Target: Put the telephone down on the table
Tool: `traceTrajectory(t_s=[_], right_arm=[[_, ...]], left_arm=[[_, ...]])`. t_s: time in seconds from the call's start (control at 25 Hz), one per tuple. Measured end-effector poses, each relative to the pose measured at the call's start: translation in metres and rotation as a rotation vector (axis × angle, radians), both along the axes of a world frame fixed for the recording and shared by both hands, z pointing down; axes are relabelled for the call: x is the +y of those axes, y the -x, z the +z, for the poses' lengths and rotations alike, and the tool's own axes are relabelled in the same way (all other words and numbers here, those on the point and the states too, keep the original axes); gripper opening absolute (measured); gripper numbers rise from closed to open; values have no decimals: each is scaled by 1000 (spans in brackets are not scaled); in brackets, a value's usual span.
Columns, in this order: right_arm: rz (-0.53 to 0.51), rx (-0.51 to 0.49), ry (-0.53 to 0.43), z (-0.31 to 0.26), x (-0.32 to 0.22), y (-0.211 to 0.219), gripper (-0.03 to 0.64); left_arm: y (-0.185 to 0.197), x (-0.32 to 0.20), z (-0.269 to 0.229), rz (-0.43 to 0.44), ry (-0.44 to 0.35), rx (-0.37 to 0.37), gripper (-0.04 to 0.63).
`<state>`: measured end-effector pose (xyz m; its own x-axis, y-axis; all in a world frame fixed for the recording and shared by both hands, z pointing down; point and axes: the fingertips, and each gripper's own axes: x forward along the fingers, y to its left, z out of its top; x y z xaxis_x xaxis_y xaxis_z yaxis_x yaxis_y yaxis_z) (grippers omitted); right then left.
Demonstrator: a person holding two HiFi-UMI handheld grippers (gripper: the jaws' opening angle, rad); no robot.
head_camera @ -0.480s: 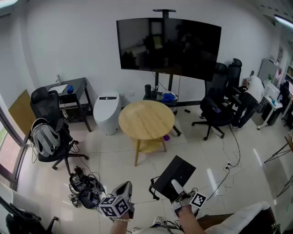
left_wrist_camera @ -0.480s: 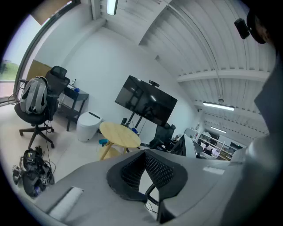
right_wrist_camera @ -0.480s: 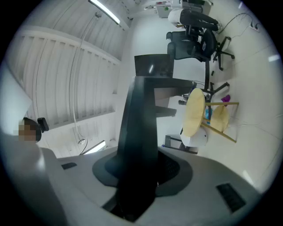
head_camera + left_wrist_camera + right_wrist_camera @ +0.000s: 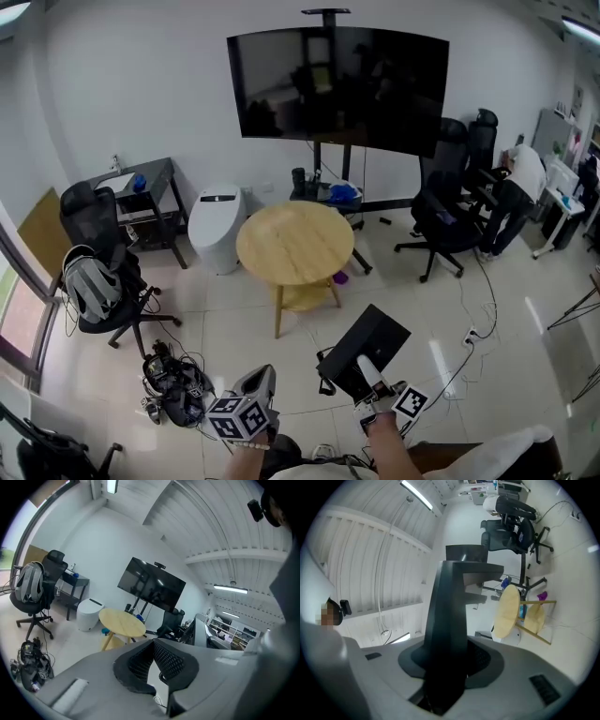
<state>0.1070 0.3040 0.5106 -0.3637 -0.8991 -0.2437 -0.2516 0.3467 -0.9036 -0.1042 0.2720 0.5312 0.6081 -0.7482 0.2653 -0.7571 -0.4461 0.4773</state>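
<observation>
The telephone (image 4: 368,349) is a flat black slab. My right gripper (image 4: 364,367) is shut on its near end at the lower middle of the head view. In the right gripper view the telephone (image 4: 451,616) stands up between the jaws and hides much of the room. The round wooden table (image 4: 294,243) is farther ahead across the floor, well apart from the telephone. It also shows as the table (image 4: 507,612) and the table (image 4: 121,618) in the gripper views. My left gripper (image 4: 260,382) hangs low at the left, its pads (image 4: 165,658) meeting at the tips with nothing between them.
A big dark screen (image 4: 337,84) on a stand is behind the table. A white round bin (image 4: 216,228) is left of the table. An office chair with a backpack (image 4: 92,286) and a heap of cables (image 4: 175,384) sit at the left. More chairs (image 4: 448,217) and a person (image 4: 520,187) are at the right.
My right gripper and the telephone have edged a little up and right in the head view. The left gripper has hardly moved.
</observation>
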Motion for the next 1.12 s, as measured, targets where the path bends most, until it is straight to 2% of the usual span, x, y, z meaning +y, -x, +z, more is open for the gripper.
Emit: traceTrajectory(t_s=[0.2, 0.44, 0.64, 0.88, 1.12], right_arm=[[-19, 6, -3, 6, -18, -12, 166], [-32, -14, 25, 32, -59, -15, 166], [-45, -15, 36, 37, -115, -19, 166], [-43, -1, 39, 28, -194, -22, 166], [-46, 2, 17, 14, -271, -15, 166]], left_arm=[[-17, -20, -3, -6, -19, 2, -14], [-14, -71, 10, -25, -10, 16, -14], [-21, -137, 19, -21, 8, 18, -14], [-30, -218, 17, -9, 9, -16, -15], [-18, -292, 8, -16, 18, -38, -14]])
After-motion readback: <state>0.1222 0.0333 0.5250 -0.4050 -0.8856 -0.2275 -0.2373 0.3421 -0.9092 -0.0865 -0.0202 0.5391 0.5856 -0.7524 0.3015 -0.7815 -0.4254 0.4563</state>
